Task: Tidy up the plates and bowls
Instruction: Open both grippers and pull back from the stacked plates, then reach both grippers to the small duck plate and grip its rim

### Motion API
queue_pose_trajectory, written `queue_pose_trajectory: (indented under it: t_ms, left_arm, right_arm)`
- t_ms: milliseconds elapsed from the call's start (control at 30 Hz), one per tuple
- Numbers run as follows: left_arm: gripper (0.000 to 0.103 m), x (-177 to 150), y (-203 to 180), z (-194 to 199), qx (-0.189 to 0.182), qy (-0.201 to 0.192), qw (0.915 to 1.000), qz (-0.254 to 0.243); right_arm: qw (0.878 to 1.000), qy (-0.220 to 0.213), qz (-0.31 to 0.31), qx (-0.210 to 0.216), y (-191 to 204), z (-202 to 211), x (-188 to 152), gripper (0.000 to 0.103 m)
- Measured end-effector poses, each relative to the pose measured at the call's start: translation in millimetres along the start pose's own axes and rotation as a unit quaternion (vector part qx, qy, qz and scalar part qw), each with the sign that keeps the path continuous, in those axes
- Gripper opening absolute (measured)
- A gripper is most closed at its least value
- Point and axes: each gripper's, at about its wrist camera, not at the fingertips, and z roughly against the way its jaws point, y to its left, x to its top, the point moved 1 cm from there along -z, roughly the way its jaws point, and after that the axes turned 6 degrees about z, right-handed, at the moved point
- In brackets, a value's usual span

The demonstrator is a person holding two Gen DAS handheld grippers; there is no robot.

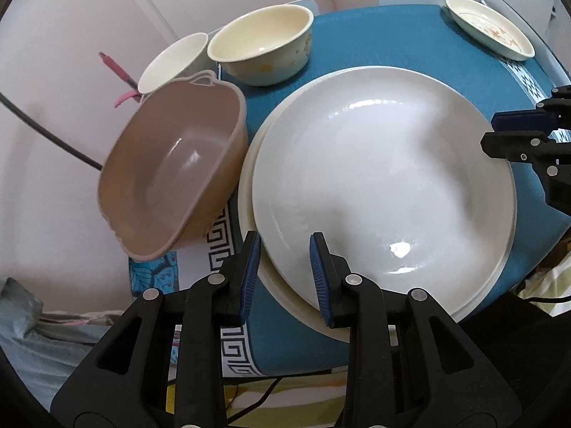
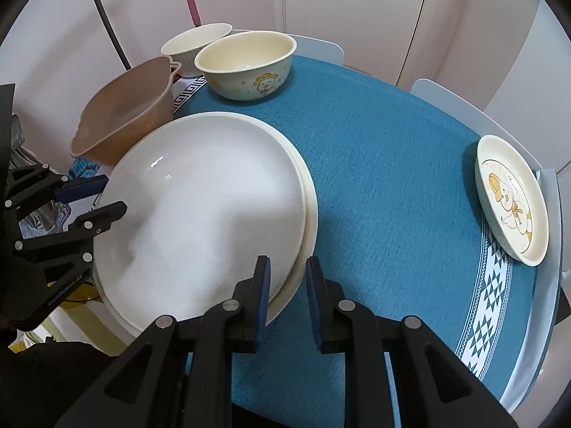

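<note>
Two large white plates are stacked on the blue table; the top plate [image 1: 385, 178] [image 2: 200, 214] rests on a cream lower plate [image 1: 257, 285] [image 2: 311, 210]. My left gripper [image 1: 285, 278] is open, its jaws straddling the near rim of the stack; it also shows in the right wrist view [image 2: 107, 196]. My right gripper [image 2: 287, 299] is open, its jaws straddling the stack's rim on the opposite side; it also shows in the left wrist view [image 1: 499, 132]. A brown plastic basin [image 1: 178, 178] [image 2: 121, 121], a cream cartoon bowl [image 1: 264, 42] [image 2: 246, 64] and a white bowl [image 1: 171, 60] [image 2: 192, 44] stand beyond.
A small cream plate with a duck picture [image 1: 489, 26] [image 2: 510, 199] lies near the far table edge. The blue tablecloth [image 2: 392, 178] has a patterned border. A white door and pink walls are behind. A black cable [image 1: 46, 132] hangs at the left.
</note>
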Motion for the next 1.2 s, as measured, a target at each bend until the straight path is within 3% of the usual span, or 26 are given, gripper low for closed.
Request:
queue_pose_trajectory:
  t_ms: [300, 567, 600, 633, 667, 700, 733, 767, 933, 1200]
  left_arm:
    - [0.026, 1.0, 8.2, 4.4, -0.021, 0.003, 0.9996, 0.02]
    - [0.028, 22.3, 25.2, 32.4, -0.057, -0.029, 0.9964, 0.055]
    - [0.031, 25.7, 26.5, 35.3, -0.067, -0.031, 0.9955, 0.06]
    - [0.046, 29.3, 28.6, 38.0, -0.078, -0.033, 0.9942, 0.067]
    - [0.075, 32.8, 30.5, 41.1, -0.089, -0.037, 0.9928, 0.071]
    - [0.088, 34.0, 30.3, 46.8, -0.095, -0.046, 0.9915, 0.076]
    - [0.101, 36.8, 31.4, 54.0, -0.099, -0.062, 0.9899, 0.08]
    - [0.103, 40.0, 31.8, 60.9, -0.101, -0.077, 0.9887, 0.08]
    - [0.103, 65.7, 24.7, 76.9, -0.124, -0.095, 0.9859, 0.059]
    - [0.103, 124.4, -16.9, 95.9, -0.18, -0.132, 0.9747, -0.007]
  right_arm:
    - [1.0, -0.008, -0.011, 0.004, -3.2, 6.0, -0.9, 0.019]
    - [0.997, -0.043, -0.063, 0.033, -16.3, 30.2, 2.7, 0.019]
    - [0.996, -0.052, -0.07, 0.031, -17.8, 34.7, 2.8, 0.025]
    - [0.995, -0.061, -0.075, 0.03, -18.4, 38.9, 2.2, 0.05]
    - [0.993, -0.076, -0.082, 0.032, -21.0, 46.5, 2.0, 0.067]
    - [0.992, -0.084, -0.086, 0.034, -23.2, 50.2, 1.9, 0.095]
    - [0.99, -0.097, -0.092, 0.037, -25.6, 57.0, 1.5, 0.098]
    - [0.989, -0.108, -0.1, 0.035, -29.4, 64.6, 0.6, 0.098]
    - [0.981, -0.135, -0.138, 0.017, -47.2, 86.8, -4.9, 0.099]
    - [0.963, -0.157, -0.212, -0.058, -99.3, 132.6, -27.3, 0.099]
